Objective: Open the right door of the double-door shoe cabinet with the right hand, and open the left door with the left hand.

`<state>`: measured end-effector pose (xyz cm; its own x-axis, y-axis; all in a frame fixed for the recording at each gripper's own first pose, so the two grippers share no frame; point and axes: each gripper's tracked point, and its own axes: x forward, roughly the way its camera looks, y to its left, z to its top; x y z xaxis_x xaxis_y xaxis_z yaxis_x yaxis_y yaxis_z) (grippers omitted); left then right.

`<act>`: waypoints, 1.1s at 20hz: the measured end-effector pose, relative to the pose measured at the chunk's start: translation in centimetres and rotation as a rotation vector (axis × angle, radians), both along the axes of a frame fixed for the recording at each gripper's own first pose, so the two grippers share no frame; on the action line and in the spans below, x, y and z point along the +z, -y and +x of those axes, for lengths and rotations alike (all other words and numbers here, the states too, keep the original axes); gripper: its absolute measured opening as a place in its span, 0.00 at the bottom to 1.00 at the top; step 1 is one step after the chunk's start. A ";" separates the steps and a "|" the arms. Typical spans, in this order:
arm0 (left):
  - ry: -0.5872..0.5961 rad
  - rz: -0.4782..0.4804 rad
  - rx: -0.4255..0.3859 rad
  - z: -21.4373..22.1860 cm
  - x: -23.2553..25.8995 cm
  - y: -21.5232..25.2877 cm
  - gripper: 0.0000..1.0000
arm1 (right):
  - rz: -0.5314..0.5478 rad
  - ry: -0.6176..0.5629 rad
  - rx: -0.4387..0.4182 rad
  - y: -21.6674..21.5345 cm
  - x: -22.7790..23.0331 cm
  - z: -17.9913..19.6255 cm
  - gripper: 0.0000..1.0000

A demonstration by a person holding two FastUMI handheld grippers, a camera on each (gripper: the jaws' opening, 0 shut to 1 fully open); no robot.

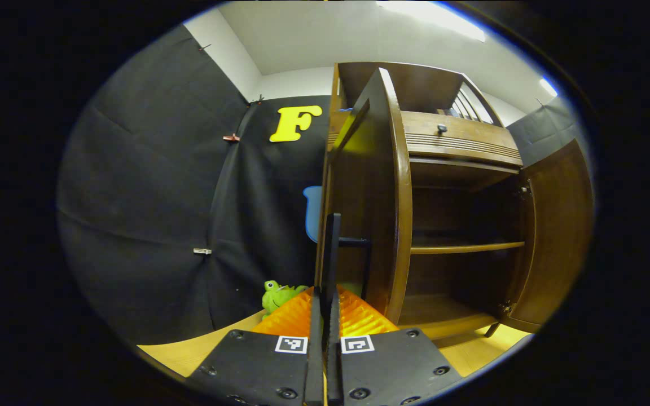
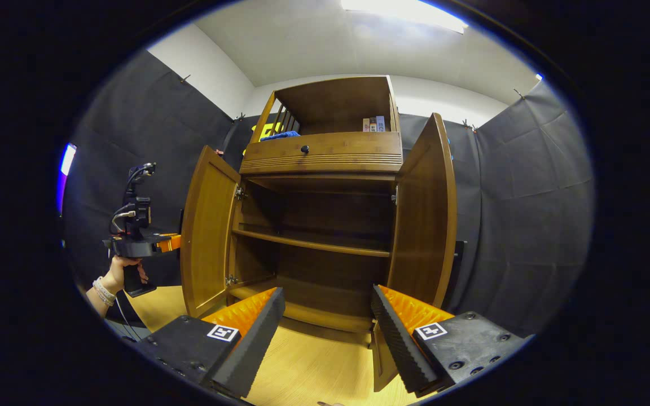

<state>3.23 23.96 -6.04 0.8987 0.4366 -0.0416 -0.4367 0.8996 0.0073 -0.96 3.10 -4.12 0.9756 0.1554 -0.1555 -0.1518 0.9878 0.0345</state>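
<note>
Brown wooden double-door shoe cabinet: seen straight ahead of the right claw, standing on the light wooden floor; shelves inside are exposed.
Right door: swung open, just beyond the right claw's right finger.
Left door: swung open, seen edge-on directly ahead of the left claw; in the right gripper view it is seen at.
Left claw: clenched on the thin dark handle bar of the left door.
Right claw: released, fingers spread wide, nothing held.
Hand: seen far left of the right claw, holding the left gripper beside the left door.
Green plush toy: on the floor, just left of the left claw.
</note>
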 end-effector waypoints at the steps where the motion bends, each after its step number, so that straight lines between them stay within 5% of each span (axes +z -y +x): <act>1: -0.002 -0.008 -0.003 -0.1 0.0 -0.3 0.07 | 0.002 0.000 0.006 -0.3 0.0 0.0 0.97; 12: -0.041 0.029 0.100 -6.7 1.4 -1.8 0.05 | 0.051 0.026 0.051 -2.7 1.4 0.6 0.98; 16: 0.007 -0.015 0.020 -7.7 4.4 2.1 0.05 | 0.070 0.071 0.055 -3.5 3.2 0.7 0.97; 22: 0.050 -0.008 -0.245 -5.1 9.4 11.9 0.05 | 0.054 0.092 0.011 -3.8 5.2 1.0 0.97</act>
